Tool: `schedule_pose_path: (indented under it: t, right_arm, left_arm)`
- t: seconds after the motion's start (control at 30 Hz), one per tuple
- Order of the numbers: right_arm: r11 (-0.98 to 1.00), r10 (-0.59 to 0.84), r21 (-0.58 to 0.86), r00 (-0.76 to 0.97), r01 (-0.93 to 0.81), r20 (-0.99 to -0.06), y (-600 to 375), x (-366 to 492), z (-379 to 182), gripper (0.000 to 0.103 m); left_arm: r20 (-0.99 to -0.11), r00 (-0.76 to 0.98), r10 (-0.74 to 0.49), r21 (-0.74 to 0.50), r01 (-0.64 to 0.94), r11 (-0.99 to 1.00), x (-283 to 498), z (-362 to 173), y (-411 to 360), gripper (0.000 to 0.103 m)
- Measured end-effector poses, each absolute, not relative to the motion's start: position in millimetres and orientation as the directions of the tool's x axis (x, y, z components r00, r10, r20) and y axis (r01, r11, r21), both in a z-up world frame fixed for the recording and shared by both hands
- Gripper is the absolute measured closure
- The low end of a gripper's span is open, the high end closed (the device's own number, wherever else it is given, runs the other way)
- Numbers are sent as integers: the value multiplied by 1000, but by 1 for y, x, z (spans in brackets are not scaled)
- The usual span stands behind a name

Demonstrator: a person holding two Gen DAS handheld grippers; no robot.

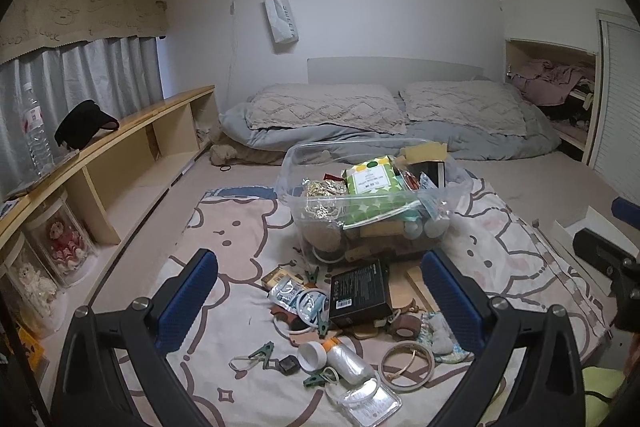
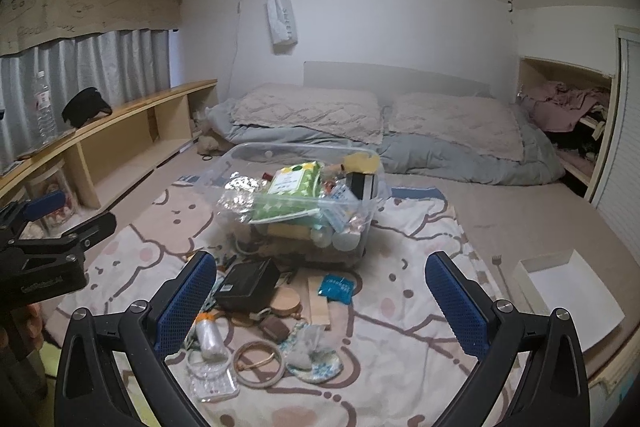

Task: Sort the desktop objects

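Observation:
A clear plastic bin point(image 1: 296, 187) point(image 2: 224, 167), part-filled with a green packet point(image 1: 370, 177) and other bits, stands on a cartoon-print blanket point(image 1: 224, 235) point(image 2: 400, 307). In front of it lie loose items: a black box point(image 1: 359, 291) point(image 2: 248, 285), a small bottle with a white cap point(image 1: 336, 353), a wooden hoop point(image 1: 406, 361) point(image 2: 258, 363), green clips point(image 1: 260, 351), a blue packet point(image 2: 336, 287). My left gripper point(image 1: 320, 297) hangs open above this clutter, holding nothing. My right gripper point(image 2: 320, 299) is open too, empty, over the blanket right of the pile.
A white open box point(image 2: 568, 291) sits at the blanket's right edge. A low wooden shelf point(image 1: 132, 143) runs along the left with a water bottle point(image 1: 36, 131) and a black cap point(image 1: 84, 123). Pillows and a grey duvet point(image 1: 360, 135) lie behind the bin.

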State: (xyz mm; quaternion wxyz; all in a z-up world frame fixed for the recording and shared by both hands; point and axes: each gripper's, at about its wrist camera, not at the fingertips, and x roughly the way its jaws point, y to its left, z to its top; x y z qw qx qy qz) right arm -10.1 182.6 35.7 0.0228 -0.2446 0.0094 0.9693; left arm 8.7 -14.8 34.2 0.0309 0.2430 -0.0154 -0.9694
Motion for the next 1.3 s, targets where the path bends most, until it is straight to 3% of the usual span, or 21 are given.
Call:
schedule_pose_path:
  t: [1.3]
  right_arm:
    - [-998, 57, 6, -874, -68, -483, 182, 1, 29, 0]
  left_arm:
    - [-454, -889, -61, 65, 35, -997, 25, 29, -9, 0]
